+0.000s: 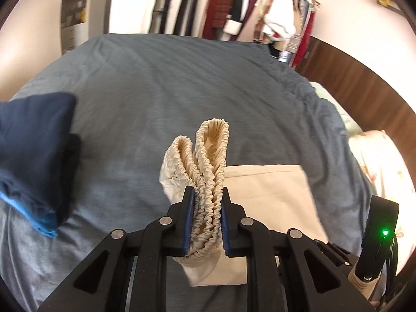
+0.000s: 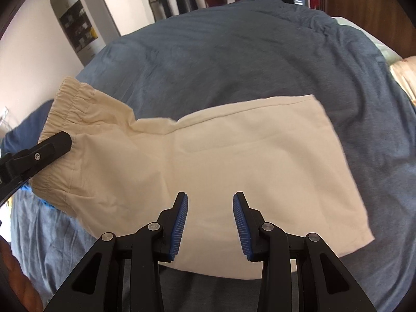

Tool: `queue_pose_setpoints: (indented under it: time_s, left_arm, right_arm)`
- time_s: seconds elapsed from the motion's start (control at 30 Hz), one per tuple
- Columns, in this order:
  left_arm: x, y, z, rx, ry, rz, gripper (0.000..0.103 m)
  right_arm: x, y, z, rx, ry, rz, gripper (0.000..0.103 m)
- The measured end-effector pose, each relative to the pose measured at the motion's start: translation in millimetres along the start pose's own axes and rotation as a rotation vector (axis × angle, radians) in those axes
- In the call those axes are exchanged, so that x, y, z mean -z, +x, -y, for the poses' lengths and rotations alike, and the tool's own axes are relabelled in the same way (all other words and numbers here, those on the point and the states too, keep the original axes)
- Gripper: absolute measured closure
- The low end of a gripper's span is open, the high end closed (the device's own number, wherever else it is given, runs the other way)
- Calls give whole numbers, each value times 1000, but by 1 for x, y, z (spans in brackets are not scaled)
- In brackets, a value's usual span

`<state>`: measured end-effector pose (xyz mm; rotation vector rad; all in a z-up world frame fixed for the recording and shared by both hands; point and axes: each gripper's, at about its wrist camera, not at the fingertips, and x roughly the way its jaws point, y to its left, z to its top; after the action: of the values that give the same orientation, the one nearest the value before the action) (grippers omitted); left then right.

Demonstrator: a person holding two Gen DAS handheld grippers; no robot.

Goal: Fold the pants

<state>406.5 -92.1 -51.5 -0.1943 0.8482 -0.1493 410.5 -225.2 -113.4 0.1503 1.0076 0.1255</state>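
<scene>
one pair, pants (image 2: 234,156): cream, soft, light, probably limp; hold at gathered waistband (image 1: 208,182)
left gripper (image 1: 207,195): clamped on waistband
right gripper (image 2: 210,200): fingers apart, empty

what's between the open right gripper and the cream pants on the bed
Nothing visible. The right gripper hangs open directly over the cream pants, with only air between. The left gripper already clamps the elastic waistband.

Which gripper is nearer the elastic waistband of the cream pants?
Left. The left gripper is clamped on the waistband; the right gripper hovers open above the legs, away from it.
</scene>
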Motion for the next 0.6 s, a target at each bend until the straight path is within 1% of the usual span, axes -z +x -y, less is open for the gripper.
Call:
queue_pose_setpoints:
  time_s: [0.07,0.2,0.33,0.5,0.6]
  left_arm:
    - [-1,1,15,19,18,0,84]
    - [-2,10,54,48,59,-8,84]
    - [2,26,92,80,91,-33,85]
    - [11,49,130,111,130,-72,85]
    - [17,63,148,121,157,-98,84]
  right_arm:
    - [-1,-8,10,1,19,13,66]
    - [-2,-22,40,19,66,33,66]
    - [-5,-29,69,40,92,43,66]
    - [-1,-40,108,65,122,44,66]
    - [1,-40,124,79,138,42,66]
